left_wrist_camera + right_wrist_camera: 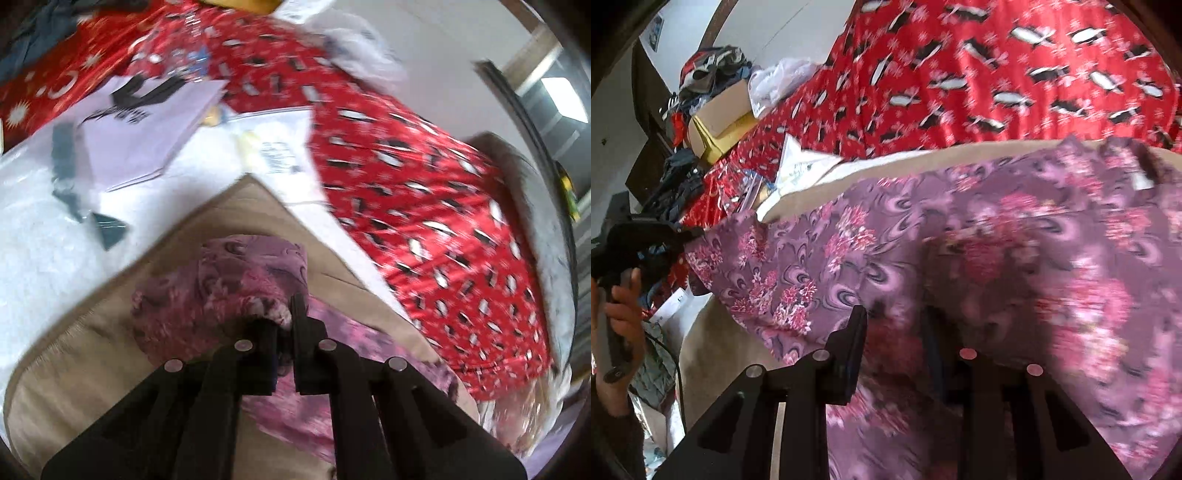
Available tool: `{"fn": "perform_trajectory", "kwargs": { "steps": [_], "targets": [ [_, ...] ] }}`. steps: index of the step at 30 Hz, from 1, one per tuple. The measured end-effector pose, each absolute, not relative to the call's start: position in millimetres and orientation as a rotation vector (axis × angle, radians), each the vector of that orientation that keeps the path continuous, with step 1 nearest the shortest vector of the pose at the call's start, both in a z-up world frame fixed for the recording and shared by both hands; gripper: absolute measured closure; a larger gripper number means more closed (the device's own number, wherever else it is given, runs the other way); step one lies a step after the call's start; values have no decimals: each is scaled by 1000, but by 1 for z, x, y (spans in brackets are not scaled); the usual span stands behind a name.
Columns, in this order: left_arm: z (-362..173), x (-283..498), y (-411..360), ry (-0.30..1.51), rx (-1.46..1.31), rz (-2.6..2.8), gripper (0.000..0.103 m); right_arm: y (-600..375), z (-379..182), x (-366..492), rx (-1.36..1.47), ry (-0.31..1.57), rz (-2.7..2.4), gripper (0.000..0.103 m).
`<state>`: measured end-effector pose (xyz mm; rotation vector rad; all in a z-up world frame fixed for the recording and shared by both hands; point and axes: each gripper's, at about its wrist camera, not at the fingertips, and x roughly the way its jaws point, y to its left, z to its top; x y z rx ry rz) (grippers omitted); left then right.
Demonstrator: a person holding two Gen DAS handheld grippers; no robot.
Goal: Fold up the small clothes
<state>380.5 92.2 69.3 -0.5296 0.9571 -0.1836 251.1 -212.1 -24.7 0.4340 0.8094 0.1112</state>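
A purple and pink floral garment hangs stretched between both grippers above a beige cloth surface. My left gripper is shut on a bunched corner of the garment. It also shows in the right wrist view, held in a hand at the far left, pinching the garment's left corner. My right gripper has cloth between its fingers; the left finger shows, and the right one is covered by the fabric.
A red cloth with a black and white pattern lies beyond the beige surface. White papers and dark scraps lie to the left. A cardboard box and a pile of clothes stand farther back.
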Motion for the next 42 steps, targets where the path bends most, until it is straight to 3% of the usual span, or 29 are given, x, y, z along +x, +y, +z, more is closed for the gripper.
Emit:
{"fn": "perform_trajectory", "kwargs": {
  "steps": [9,12,15,24,27,32,35,36,37,42],
  "targets": [
    [97,341,0,959,-485,-289,99,-299,-7,183,236,744,-196,69],
    [98,327,-37,981,-451,-334,99,-334,-20,163,290,765,-267,53],
    [97,315,-70,1005,-410,-368,99,-353,-40,147,371,742,-220,51],
    [27,277,-176,1188,-211,-428,98,-350,-39,148,382,739,-192,45],
    [2,269,-191,1226,-103,-393,92,-353,-41,147,401,722,-181,44],
    [17,255,-169,1237,-89,-445,89,-352,-41,147,395,726,-183,44],
    [39,247,-117,1191,-309,-461,70,-349,-36,153,368,762,-201,44],
    [44,244,-95,1151,-390,-431,52,-345,-32,157,342,786,-213,44],
    [48,243,-72,1106,-450,-369,42,-340,-26,161,318,805,-213,42],
    [29,263,-13,1140,-580,-209,42,-275,17,176,168,728,-15,43]
  ]
}}
